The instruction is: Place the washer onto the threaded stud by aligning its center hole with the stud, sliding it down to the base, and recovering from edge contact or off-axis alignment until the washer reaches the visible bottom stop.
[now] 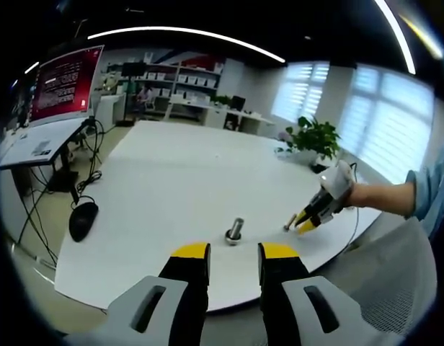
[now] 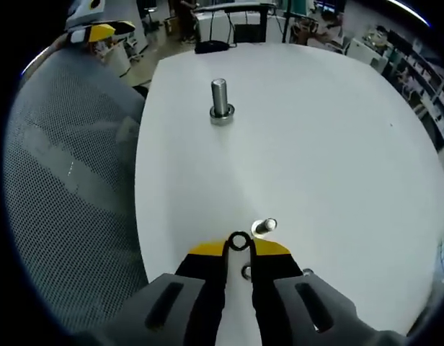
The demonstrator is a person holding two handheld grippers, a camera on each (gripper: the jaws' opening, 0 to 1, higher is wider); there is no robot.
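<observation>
My right gripper point(image 2: 239, 247) is shut on a small dark washer point(image 2: 239, 241), held upright between its yellow tips. Just past the tips a short shiny stud point(image 2: 264, 227) stands on the white table point(image 2: 330, 144); the washer sits slightly left of it and apart from it. A taller upright bolt point(image 2: 220, 99) with a collar at its base stands farther out. In the left gripper view, my left gripper point(image 1: 234, 254) is open and empty, short of the tall bolt point(image 1: 234, 231). To its right, a hand holds the right gripper point(image 1: 306, 220) at the short stud point(image 1: 287, 226).
A black mouse point(image 1: 83, 218) lies by the table's left edge. A desk with a red-screened monitor point(image 1: 67, 76) stands beyond it, and a potted plant point(image 1: 316, 137) at the far right. A grey mesh chair point(image 2: 70, 158) borders the table's near edge.
</observation>
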